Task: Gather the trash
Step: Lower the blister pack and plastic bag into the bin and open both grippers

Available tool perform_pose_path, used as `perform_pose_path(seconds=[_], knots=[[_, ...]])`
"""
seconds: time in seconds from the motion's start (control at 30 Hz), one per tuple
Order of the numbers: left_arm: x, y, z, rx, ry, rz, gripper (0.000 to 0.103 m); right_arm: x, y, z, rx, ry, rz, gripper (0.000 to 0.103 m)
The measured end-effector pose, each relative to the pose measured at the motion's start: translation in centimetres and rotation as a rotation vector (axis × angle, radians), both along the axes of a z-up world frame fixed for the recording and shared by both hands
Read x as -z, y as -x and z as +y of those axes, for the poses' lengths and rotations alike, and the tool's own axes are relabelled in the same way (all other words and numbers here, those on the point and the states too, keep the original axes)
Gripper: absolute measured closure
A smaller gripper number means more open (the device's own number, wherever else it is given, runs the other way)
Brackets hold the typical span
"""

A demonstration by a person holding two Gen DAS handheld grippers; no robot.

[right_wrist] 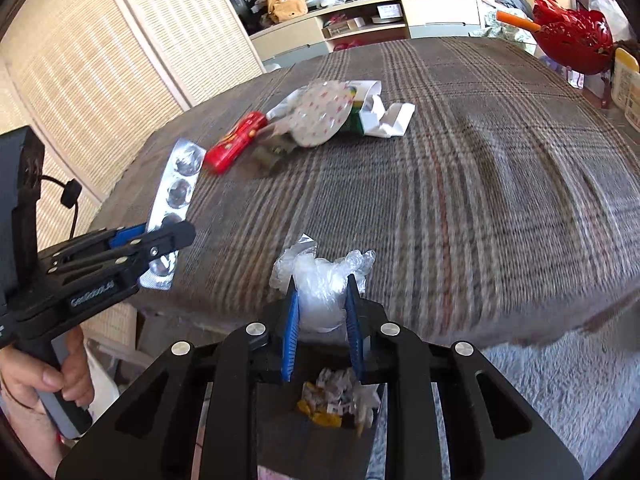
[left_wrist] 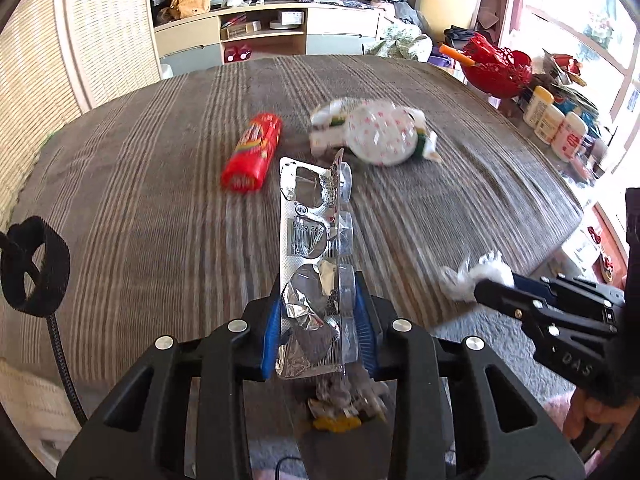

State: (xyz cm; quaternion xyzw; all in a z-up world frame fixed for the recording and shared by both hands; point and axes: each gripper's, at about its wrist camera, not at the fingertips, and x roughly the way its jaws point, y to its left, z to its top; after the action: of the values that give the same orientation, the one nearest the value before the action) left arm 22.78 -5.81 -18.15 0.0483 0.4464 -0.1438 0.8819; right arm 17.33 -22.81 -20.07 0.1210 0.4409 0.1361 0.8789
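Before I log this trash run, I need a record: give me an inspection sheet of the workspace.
Surface: plaid cloth, rumpled.
Job's things: blister pack and plastic wad held; red wrapper and white packaging lie on the cloth; bin contents below.
Clutter: red basket, bottles at the far right.
Grippers: left gripper and right gripper both clamped.
Cables: black cable, left.
Surroundings: shelf unit, window.

Both cameras sit just behind their tongs, looking forward and slightly down across the desk (left_wrist: pixel 400 208) toward the shelf unit (left_wrist: pixel 272 28) at 12 o'clock. The left view sees the right tongs (left_wrist: pixel 480 286) at 4 o'clock; the right view sees the left tongs (right_wrist: pixel 176 236) at 9 o'clock. Both share the red tube (left_wrist: pixel 252 152) and the bin (right_wrist: pixel 336 404) close below.
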Motion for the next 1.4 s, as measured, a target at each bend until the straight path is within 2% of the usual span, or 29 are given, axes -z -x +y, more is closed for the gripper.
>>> perform_pose_path(seconds=[0.27, 0.53, 0.9, 1.13, 1.4], knots=[[0.4, 6.1, 0.1, 0.007, 0.009, 0.007, 0.072, 0.2, 3.8, 0.5, -0.003, 0.024, 0.001, 0.081], [4.1, 9.9, 0.6, -0.004, 0.027, 0.074, 0.072, 2.6, 5.8, 0.8, -0.004, 0.024, 0.054, 0.081], [9.6, 11.6, 0.6, -0.009, 0.047, 0.155, 0.072, 7.5, 6.8, 0.9, -0.001, -0.008, 0.153, 0.081], [12.5, 12.1, -0.1, 0.005, 0.057, 0.218, 0.072, 8.5, 6.5, 2.1, -0.029, 0.004, 0.175, 0.081], [13.3, 12.0, 0.2, -0.007, 0.067, 0.238, 0.072, 8.8, 6.2, 2.3, -0.044, -0.001, 0.193, 0.078]])
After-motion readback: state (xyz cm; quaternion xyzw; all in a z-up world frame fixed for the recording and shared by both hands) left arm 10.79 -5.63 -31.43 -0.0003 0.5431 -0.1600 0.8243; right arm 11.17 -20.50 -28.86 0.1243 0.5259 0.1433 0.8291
